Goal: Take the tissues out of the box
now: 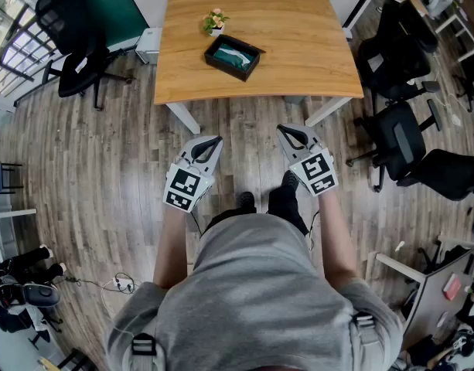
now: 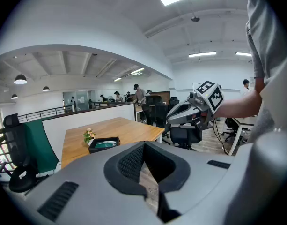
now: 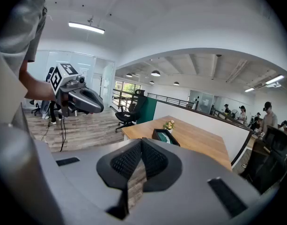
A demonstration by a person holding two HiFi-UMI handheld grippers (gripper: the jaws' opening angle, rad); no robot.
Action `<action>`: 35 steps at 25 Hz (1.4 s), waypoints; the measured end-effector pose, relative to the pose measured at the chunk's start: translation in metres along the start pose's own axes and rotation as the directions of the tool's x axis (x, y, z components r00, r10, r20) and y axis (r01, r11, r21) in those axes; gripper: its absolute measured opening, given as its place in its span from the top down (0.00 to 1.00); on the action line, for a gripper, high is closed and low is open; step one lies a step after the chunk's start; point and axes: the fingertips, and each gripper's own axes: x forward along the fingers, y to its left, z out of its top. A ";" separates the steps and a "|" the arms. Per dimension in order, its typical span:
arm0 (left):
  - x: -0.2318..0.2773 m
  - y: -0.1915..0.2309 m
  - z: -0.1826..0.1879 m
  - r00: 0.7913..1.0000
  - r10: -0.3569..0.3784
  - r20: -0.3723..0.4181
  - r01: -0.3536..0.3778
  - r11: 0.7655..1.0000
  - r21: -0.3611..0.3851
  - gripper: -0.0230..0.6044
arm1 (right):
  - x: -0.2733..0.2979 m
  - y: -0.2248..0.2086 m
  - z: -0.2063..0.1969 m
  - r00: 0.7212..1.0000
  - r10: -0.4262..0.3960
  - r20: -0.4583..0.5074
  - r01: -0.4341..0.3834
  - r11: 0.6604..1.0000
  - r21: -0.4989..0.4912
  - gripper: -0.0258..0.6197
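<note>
1. Left gripper (image 1: 213, 139): jaws pressed together, tip to tip, nothing between them. Black ribbed pads meet at the tip. Grey shell, marker cube (image 1: 184, 188) at the rear. Held low in front of the person (image 1: 252, 300), over the floor (image 1: 105, 153), pointing towards the bench (image 1: 298, 37) and well apart from it.

2. Right gripper (image 1: 283, 130): jaws likewise closed flat on each other, empty. Same grey shell and cube. Held level with the left gripper, the 2 side by side with a gap between, neither touching anything.

3. Tissue box (image 1: 233, 57): black, open-topped, rectangular, set at an angle. Stands on the bench near its front edge, roughly ahead of the 2 grippers. Teal interior, with a white tissue (image 1: 235, 53) lying inside.

4. Flower pot (image 1: 215, 23): small, with pale blooms and green leaves. Stands on the bench just beside the box's far left corner; whether they touch cannot be told.

5. Bench: light wood top, white legs, carrying only items 3 and 4.

6. Floor: grey-brown wood planks.

7. Office chairs (image 1: 399, 130): black, several to the right of the bench, 1 more to its left.

8. Person: grey shirt, bare forearms, dark shoes.
</note>
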 end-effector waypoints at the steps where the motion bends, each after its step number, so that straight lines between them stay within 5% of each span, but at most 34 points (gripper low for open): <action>1: 0.001 -0.001 0.000 1.000 -0.005 0.005 0.005 1.000 -0.009 0.93 | 0.000 0.001 -0.002 1.000 -0.004 -0.003 0.004 1.000 0.001 0.95; 29: -0.002 0.011 -0.001 1.000 -0.009 0.028 0.010 0.999 -0.038 0.93 | 0.007 0.005 -0.006 0.999 -0.034 0.006 0.033 0.998 0.061 0.95; 35: -0.004 0.012 -0.001 0.999 -0.021 0.043 0.023 0.999 -0.044 0.93 | 0.011 0.007 -0.003 0.999 -0.039 0.025 0.037 0.997 0.064 0.81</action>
